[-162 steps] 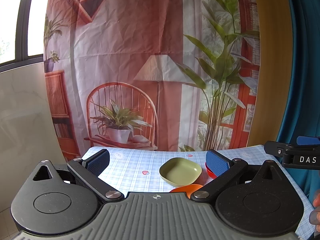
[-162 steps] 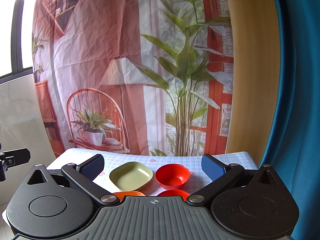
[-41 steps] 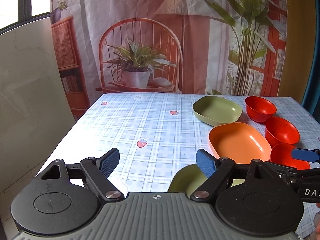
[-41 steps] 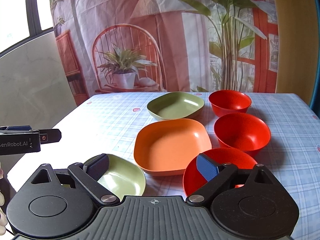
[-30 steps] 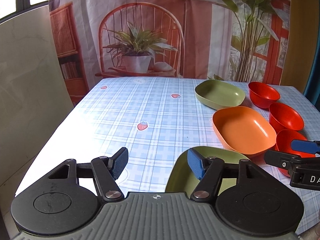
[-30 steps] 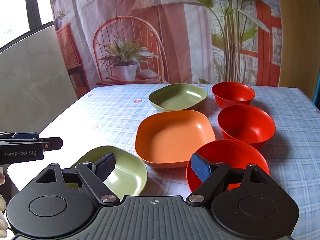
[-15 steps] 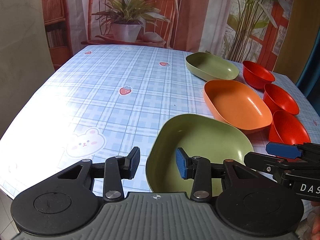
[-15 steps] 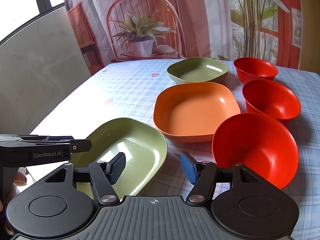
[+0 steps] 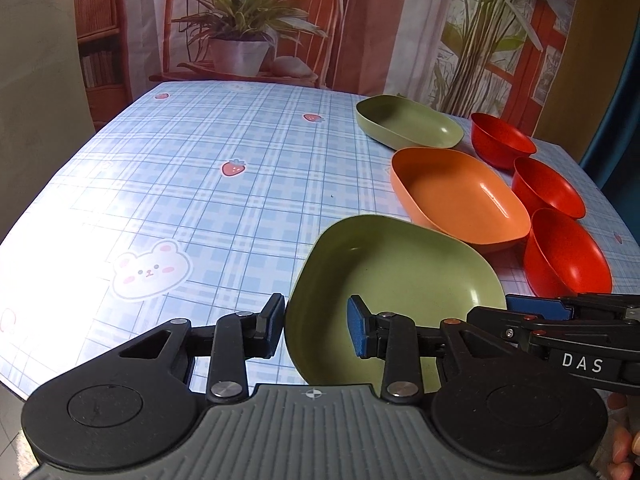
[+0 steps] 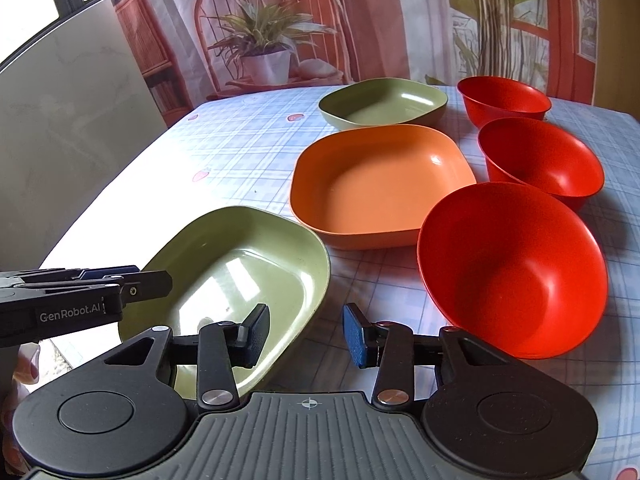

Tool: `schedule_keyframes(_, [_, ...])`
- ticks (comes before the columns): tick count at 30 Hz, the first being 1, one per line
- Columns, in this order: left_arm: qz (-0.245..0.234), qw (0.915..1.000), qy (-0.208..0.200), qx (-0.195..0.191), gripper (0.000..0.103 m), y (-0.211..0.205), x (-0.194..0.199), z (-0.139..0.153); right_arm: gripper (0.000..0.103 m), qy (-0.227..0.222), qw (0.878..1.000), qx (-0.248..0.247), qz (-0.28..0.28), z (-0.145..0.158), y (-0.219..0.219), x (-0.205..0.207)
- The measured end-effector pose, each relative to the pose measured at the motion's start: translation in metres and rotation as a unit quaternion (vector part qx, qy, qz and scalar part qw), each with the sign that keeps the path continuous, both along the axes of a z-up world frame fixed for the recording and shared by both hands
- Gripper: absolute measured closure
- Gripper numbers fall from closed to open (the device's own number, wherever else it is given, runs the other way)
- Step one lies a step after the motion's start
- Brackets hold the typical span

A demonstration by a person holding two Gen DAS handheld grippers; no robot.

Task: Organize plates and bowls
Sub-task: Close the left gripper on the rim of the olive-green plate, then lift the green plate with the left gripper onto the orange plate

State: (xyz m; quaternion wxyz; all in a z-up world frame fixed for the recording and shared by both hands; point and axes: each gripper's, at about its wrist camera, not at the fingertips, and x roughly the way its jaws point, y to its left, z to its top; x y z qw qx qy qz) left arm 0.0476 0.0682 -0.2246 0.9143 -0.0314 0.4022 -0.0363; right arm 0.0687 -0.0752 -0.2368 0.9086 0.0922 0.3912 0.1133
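From the left wrist view, the left gripper (image 9: 316, 326) straddles the near left rim of the near green plate (image 9: 400, 276), one pad outside the rim and one inside the dish. Its jaws are closing, with a gap showing on the inner side, so they do not yet clamp it. The plate sits on the checked bench (image 9: 200, 184). Beyond it lie an orange plate (image 9: 460, 196) and a far green plate (image 9: 408, 124), with three red bowls (image 9: 564, 256) in a row to their right. The right gripper's fingers (image 9: 560, 312) reach in from the right edge.

From the right wrist view, the right gripper (image 10: 306, 334) straddles the same plate's (image 10: 240, 264) near right rim; its jaws are closing but not clamped. The nearest red bowl (image 10: 512, 268) stands just beside its right finger. The left gripper (image 10: 120, 284) comes in over the plate's left edge.
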Motion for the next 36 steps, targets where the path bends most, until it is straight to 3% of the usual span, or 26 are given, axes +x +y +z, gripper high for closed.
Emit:
schedule_keyframes(15, [-0.021, 0.9996, 0.008, -0.016, 0.071, 0.001, -0.001, -0.006, 0.077, 0.025, 1.0, -0.003, -0.006, -0.004, -0.005, 0.0])
schedule_keyframes(25, [-0.023, 0.9995, 0.012, -0.02, 0.084, 0.001, -0.003, -0.005, 0.079, 0.043, 0.999, 0.012, -0.009, -0.001, -0.012, -0.005])
schedule_keyframes(28, [-0.026, 0.9995, 0.009, -0.012, 0.085, -0.001, -0.005, -0.003, 0.087, 0.041, 0.999, 0.006, -0.013, -0.001, -0.012, -0.002])
schedule_keyframes(36, [-0.022, 0.9997, 0.0, -0.011, 0.085, 0.002, -0.008, 0.002, 0.089, 0.012, 1.0, 0.008, -0.007, 0.011, -0.014, -0.004])
